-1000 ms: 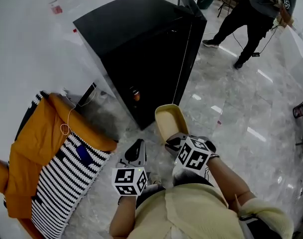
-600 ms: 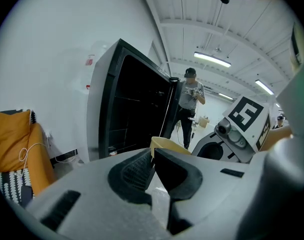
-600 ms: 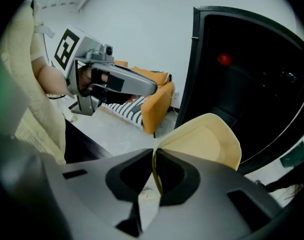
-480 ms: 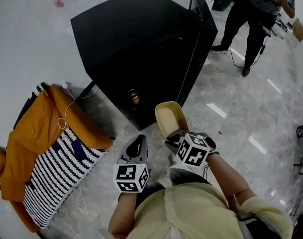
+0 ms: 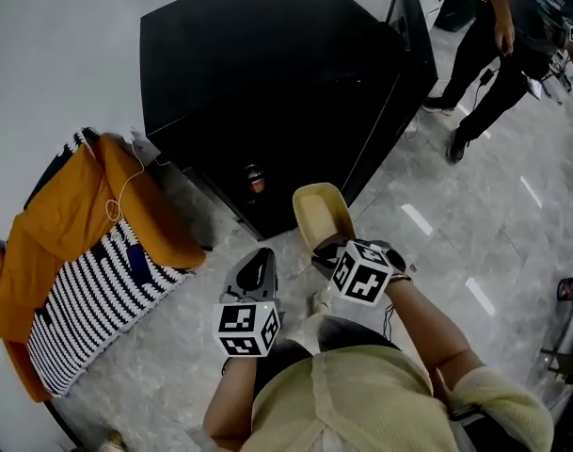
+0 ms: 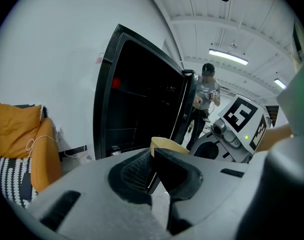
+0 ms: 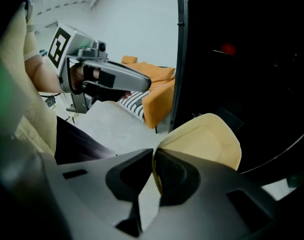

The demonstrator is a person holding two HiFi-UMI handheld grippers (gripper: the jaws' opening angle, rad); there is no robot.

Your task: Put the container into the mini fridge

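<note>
By the open mini fridge [image 5: 267, 73], R tongs [image 7: 152, 158] pinch the container [image 5: 324, 217] rim to carry it in; L tongs [image 6: 152, 156] closed, empty.

A bare, studio-like hall: glossy marble floor [image 5: 512, 234], white wall [image 5: 41, 45], ceiling strip light [image 6: 228, 57].

pale yellow top [image 5: 361, 403]; grey left gripper [image 5: 260, 257] and right gripper [image 5: 326, 250], black-and-white marker cubes [image 5: 246, 330]
</note>
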